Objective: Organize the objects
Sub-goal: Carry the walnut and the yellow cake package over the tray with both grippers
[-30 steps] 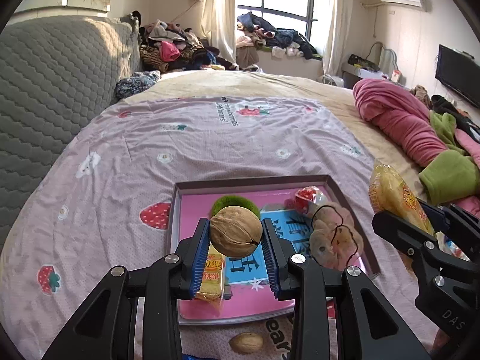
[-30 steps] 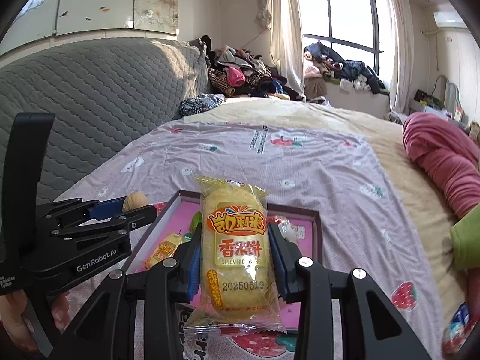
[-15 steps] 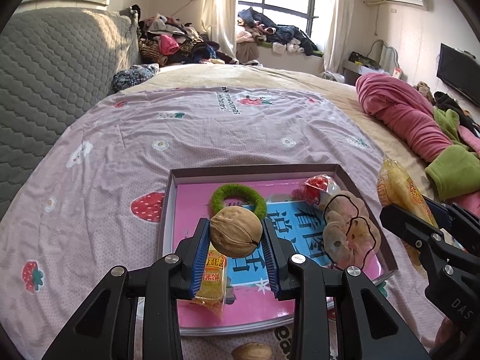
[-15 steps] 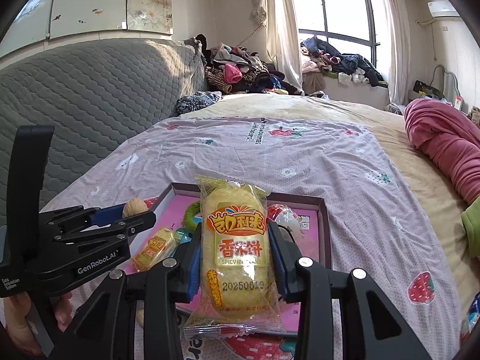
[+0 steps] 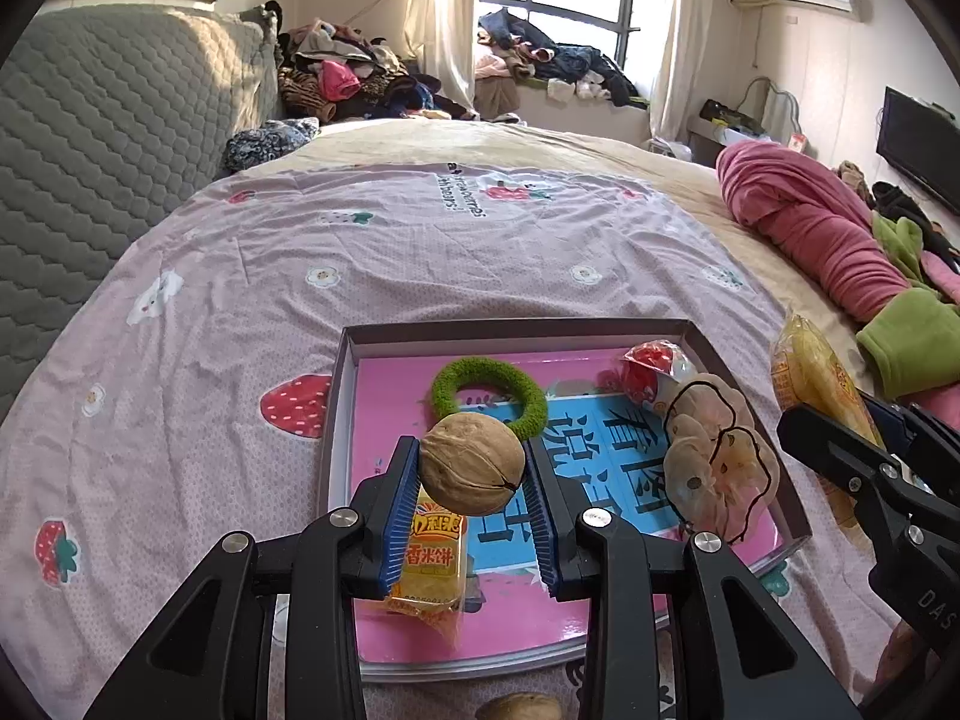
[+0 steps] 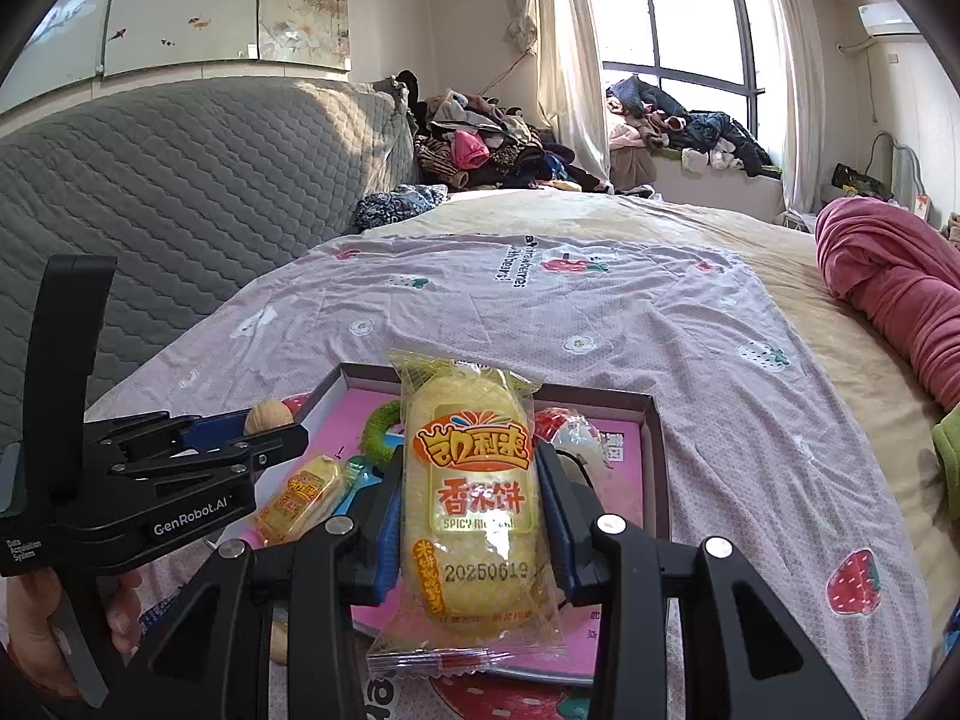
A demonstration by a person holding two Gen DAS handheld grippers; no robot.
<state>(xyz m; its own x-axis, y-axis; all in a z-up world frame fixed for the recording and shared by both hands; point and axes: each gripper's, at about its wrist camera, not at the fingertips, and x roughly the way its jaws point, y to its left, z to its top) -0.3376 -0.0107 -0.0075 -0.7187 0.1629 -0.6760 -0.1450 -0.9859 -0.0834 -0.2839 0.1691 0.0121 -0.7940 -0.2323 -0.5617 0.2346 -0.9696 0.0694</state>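
Left gripper (image 5: pixel 471 474) clamped on a round, wrinkled walnut (image 5: pixel 471 463); right gripper (image 6: pixel 471 516) pinching a glossy yellow rice-cake packet (image 6: pixel 471 504). Both above a shallow pink-floored box lid (image 5: pixel 516 330). Inside: fuzzy green ring (image 5: pixel 489 387) at 12 o'clock, second packet (image 5: pixel 432 570) at 7. Second walnut (image 5: pixel 519 708) at 6, outside. Beneath, strawberry-print sheet (image 5: pixel 240 330) on a bed.

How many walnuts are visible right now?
2: one walnut clamped in the left gripper above the tray; a second walnut on the bedsheet before it. Others may be hidden.
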